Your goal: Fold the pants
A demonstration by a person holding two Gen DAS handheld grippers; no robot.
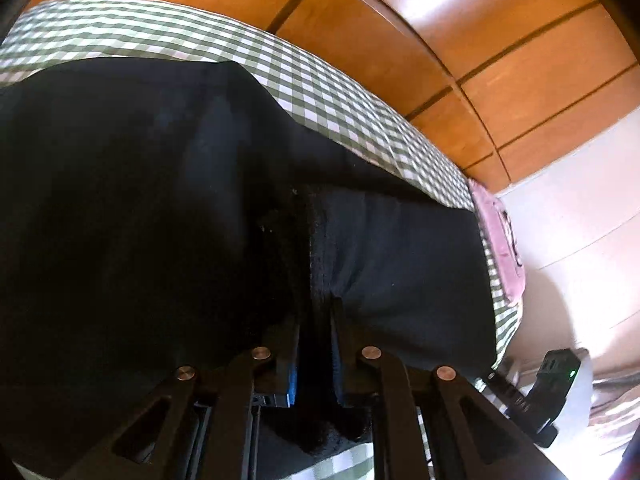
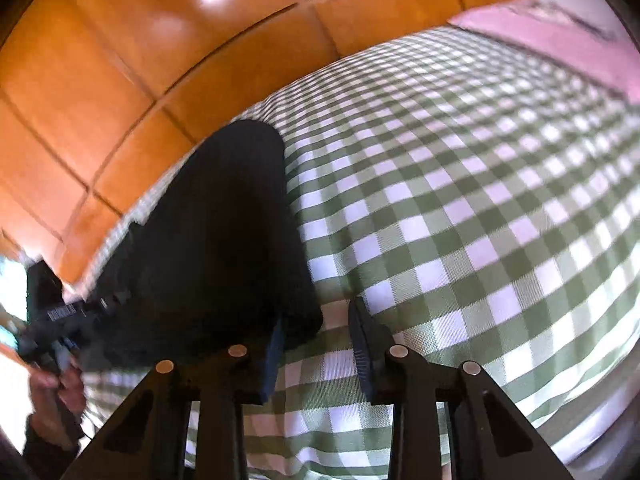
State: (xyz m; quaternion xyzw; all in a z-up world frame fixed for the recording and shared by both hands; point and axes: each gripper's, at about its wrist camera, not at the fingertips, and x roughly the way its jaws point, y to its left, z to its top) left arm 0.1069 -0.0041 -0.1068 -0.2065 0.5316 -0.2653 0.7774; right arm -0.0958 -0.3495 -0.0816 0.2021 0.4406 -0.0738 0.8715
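Pinching a thick seam of the black pants [image 1: 168, 184], the left gripper [image 1: 314, 320] had its jaws clamped on the cloth, while the right gripper [image 2: 316, 320] stood apart over bare checked sheet [image 2: 460, 208], just beside a pants edge. The pants lay bunched on the bed, wooden floor [image 1: 460, 40] beyond. Judged mid-fold; next the right needs a grip on that nearby edge.
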